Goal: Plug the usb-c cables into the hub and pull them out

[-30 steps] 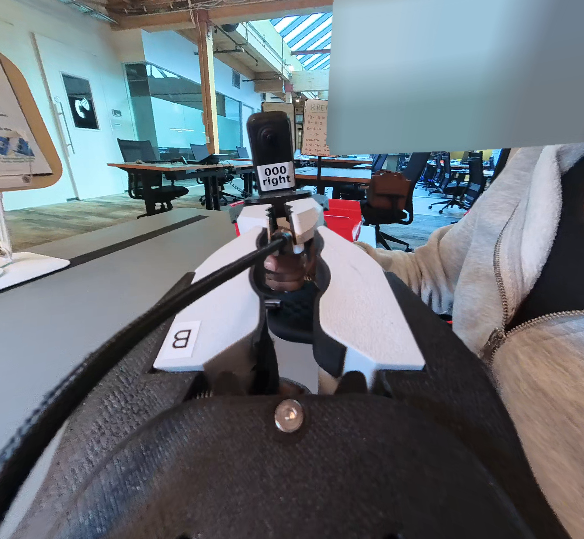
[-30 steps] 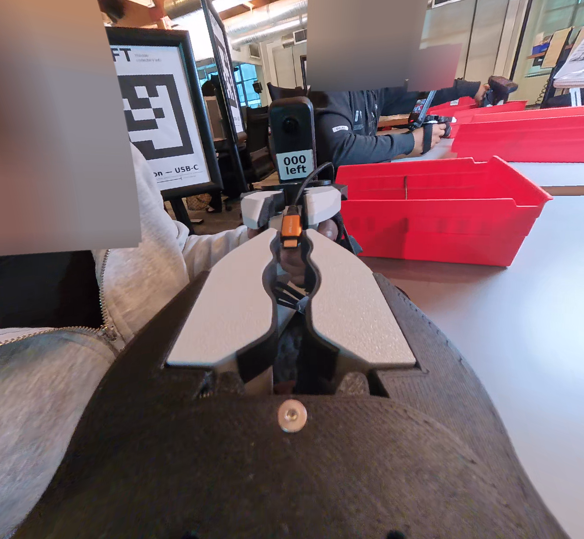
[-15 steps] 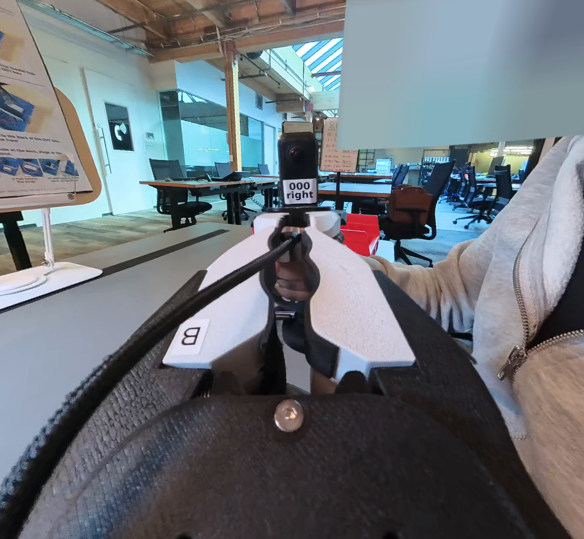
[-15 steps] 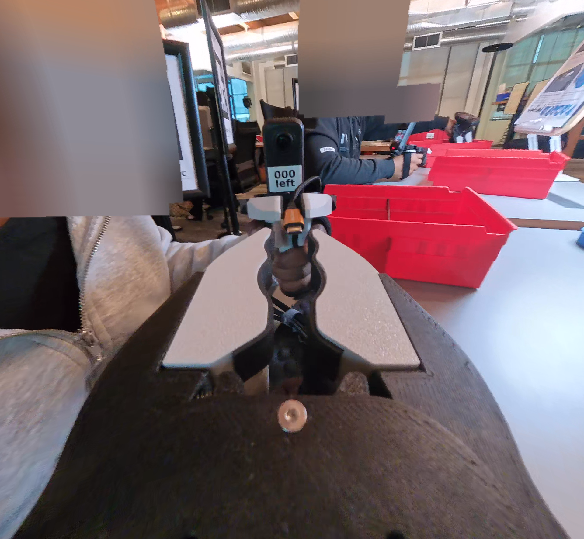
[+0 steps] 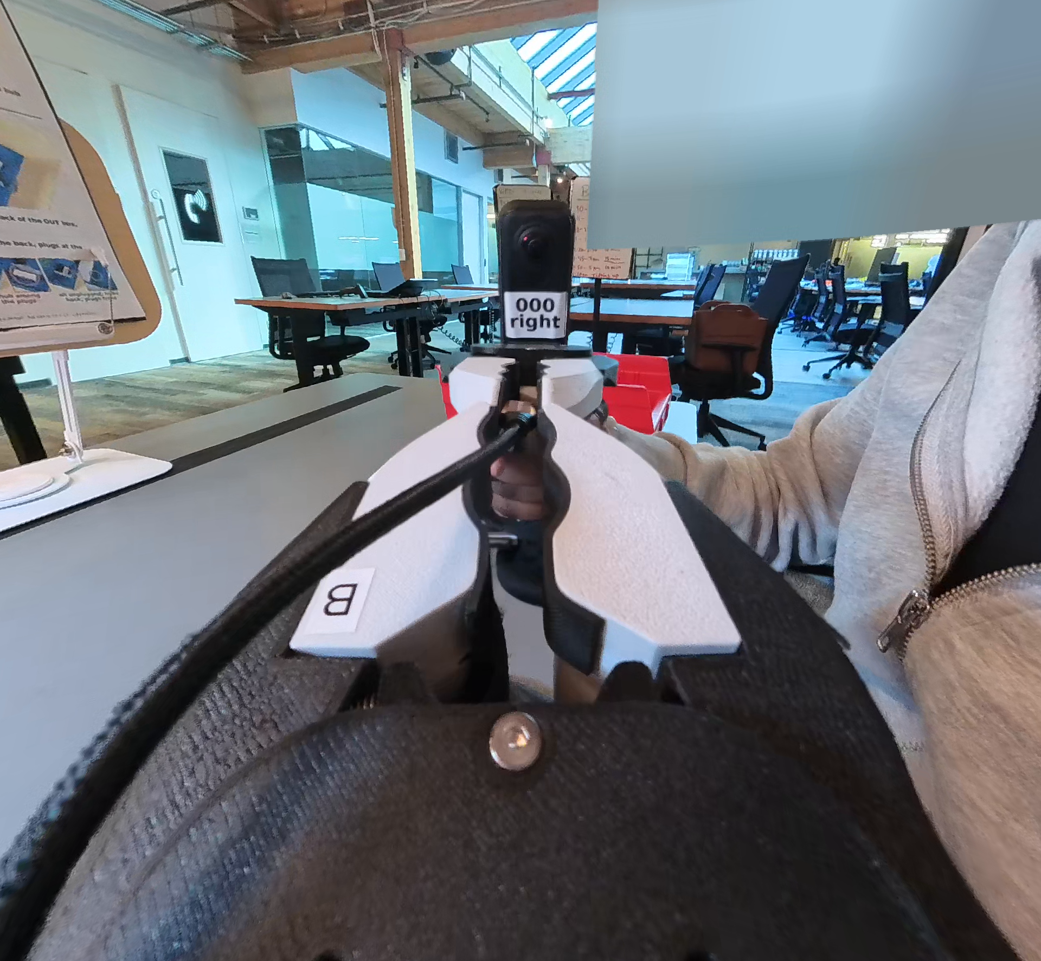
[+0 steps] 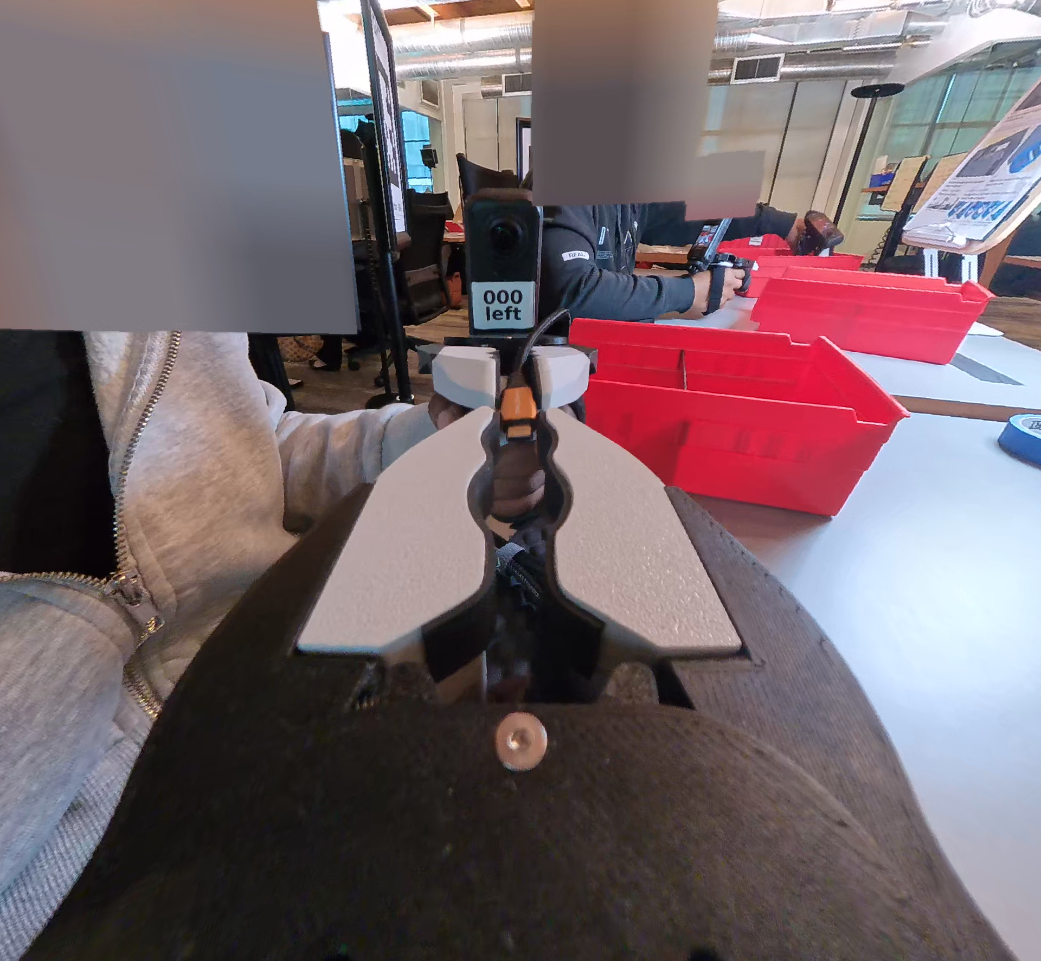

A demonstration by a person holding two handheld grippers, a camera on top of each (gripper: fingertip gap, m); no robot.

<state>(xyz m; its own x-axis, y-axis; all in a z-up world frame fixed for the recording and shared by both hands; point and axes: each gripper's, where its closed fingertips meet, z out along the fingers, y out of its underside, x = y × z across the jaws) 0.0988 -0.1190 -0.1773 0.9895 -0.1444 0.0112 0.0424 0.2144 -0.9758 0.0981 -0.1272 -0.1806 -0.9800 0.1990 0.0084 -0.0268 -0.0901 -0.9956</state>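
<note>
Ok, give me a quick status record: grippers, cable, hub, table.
left gripper: shut on the black cable at its plug end
right gripper: tip to tip with the left; grip unclear
plug: orange, pointing into the right gripper's tips
hub: not made out in either view
table: red bin, blue tape at far edge

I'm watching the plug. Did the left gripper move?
Yes, slightly toward the red bin: the left gripper now overlaps its corner instead of just meeting it.
</note>
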